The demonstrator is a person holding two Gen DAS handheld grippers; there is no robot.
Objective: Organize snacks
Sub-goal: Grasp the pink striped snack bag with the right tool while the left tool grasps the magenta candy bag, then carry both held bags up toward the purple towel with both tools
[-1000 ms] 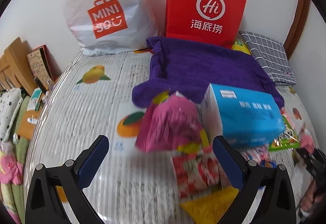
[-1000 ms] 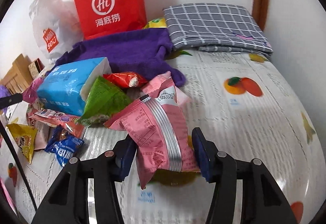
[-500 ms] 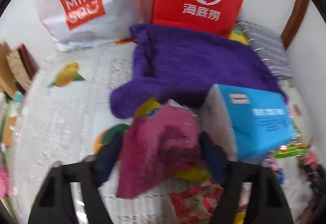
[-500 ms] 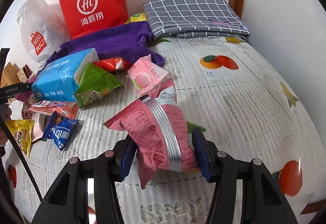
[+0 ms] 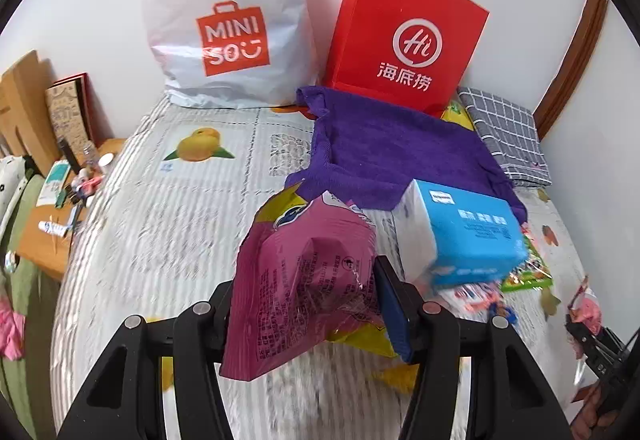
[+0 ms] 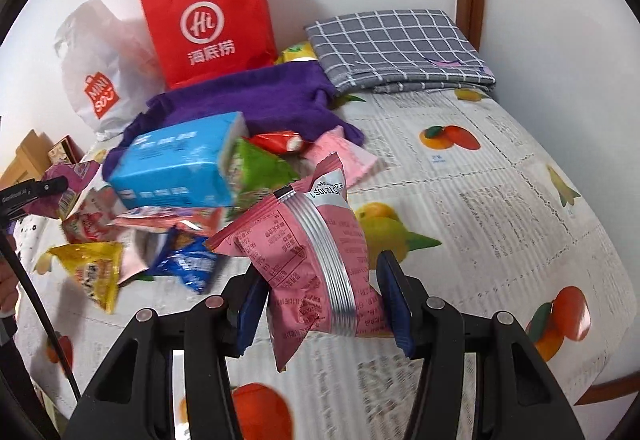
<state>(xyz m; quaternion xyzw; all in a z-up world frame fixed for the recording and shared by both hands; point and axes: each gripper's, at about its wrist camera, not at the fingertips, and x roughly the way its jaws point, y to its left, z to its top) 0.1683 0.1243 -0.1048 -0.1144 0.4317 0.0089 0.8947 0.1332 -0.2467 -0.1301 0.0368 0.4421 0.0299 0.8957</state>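
Surface: a bed [image 6: 500,200] under a ribbed white cover printed with fruit and blocks of text, pushed into a white-walled corner with brown wood trim.
Far edge: a crinkled white plastic shopping bag [image 5: 224,20] and a stiff red paper bag with cord handles [image 5: 404,36] stand against the wall; a fuzzy purple towel [image 5: 392,160] lies before them, and a folded grey checked cloth [image 6: 396,52] lies in the far corner.
Snack heap: a blue rectangular tissue pack [image 6: 180,164] with small foil packets crowded around it, mid-bed by the towel.
Left gripper [image 5: 308,304]: just closed, clenched on a crinkly magenta snack packet [image 5: 304,280], lifted clear of the cover.
Right gripper [image 6: 320,300]: grasping a pink snack packet with a ribbed silver band [image 6: 316,260], held above the cover near the heap.
Hard to make out: small print on the packets; the near cover is blurred; the left pad is hidden behind the magenta packet.
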